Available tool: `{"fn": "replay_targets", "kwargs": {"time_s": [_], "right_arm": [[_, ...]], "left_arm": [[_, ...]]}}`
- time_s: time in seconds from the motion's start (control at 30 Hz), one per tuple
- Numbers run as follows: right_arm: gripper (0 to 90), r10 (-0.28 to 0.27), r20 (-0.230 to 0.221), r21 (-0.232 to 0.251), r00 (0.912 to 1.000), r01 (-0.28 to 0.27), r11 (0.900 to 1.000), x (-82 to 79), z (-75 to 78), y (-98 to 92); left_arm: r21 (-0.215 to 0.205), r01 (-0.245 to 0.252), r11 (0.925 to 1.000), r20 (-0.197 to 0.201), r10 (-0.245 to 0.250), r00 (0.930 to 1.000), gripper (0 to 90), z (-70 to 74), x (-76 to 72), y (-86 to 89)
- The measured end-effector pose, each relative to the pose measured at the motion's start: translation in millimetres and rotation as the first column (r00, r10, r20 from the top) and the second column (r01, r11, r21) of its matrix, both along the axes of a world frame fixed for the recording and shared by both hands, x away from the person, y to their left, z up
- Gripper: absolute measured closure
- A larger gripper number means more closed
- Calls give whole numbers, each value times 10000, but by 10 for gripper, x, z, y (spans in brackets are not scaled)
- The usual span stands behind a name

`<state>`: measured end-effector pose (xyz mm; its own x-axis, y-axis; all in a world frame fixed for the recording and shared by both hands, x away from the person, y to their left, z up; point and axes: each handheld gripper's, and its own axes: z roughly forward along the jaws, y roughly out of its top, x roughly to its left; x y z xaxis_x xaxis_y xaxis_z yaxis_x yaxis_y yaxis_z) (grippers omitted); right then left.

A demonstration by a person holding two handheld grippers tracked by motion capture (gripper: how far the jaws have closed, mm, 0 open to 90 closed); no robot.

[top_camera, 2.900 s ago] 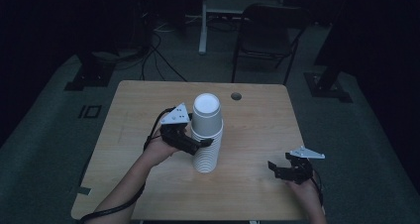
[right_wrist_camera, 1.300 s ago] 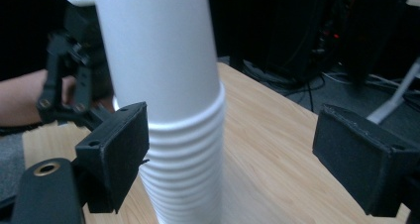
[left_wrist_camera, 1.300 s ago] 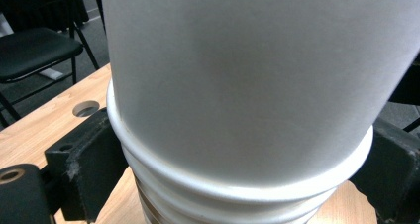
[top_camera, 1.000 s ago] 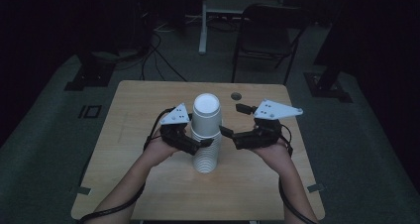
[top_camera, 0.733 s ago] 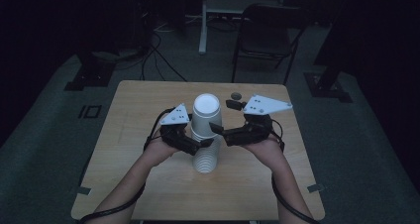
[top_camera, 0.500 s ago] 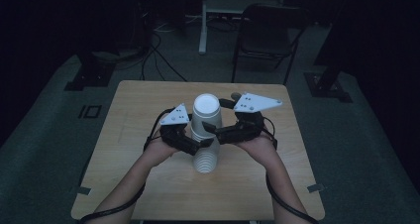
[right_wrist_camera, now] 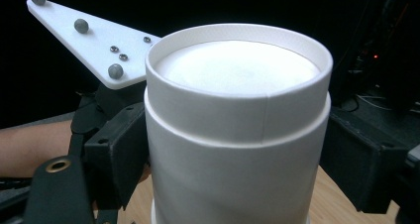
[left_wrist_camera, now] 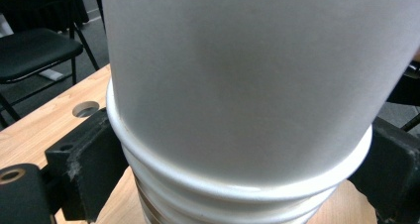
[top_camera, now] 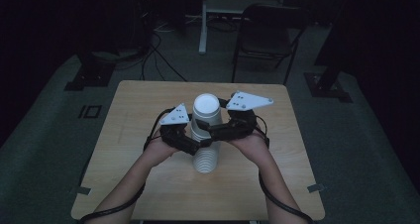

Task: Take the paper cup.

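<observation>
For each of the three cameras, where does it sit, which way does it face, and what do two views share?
High view: above the person's side, facing forward and down on the table; forearms, left claw and right claw show.
Left gripper view: on the left claw, facing the cup stack between its jaws.
Right gripper view: on the right claw, facing the stack's top.
Shared: both gripper views show the stack.

The room is dim, its far walls lost in darkness. A light wooden table (top_camera: 148,105) stands on grey carpet (top_camera: 44,120), with a round hole (left_wrist_camera: 85,108) near its far edge. Beyond the far edge stand a black folding chair (top_camera: 270,30) and a white desk leg (top_camera: 203,21), with dark cables (top_camera: 158,50) trailing over the floor
</observation>
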<state>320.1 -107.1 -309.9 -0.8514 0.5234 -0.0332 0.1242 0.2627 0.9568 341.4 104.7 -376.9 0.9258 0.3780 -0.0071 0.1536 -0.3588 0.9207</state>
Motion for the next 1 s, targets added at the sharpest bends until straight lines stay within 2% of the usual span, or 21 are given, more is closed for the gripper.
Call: {"fn": "replay_targets", "kwargs": {"time_s": [0.43,0.6,0.83,1.0], "right_arm": [[196,-112,209,-205,9997,116,9997,-10,41,10],[202,-74,259,342,9996,66,9994,-19,124,-31],[202,-129,408,415,9991,112,9991,-22,262,-22],[202,-167,455,799,9988,130,9967,-33,346,-68]], "left_arm": [[-11,-51,10000,-27,51,10000,60,3,11,-7],[42,-17,10000,-25,17,10000,60,6,4,-6],[83,-35,10000,-38,35,10000,60,11,-2,-6],[73,-31,10000,-53,31,10000,60,10,1,-6]]}}
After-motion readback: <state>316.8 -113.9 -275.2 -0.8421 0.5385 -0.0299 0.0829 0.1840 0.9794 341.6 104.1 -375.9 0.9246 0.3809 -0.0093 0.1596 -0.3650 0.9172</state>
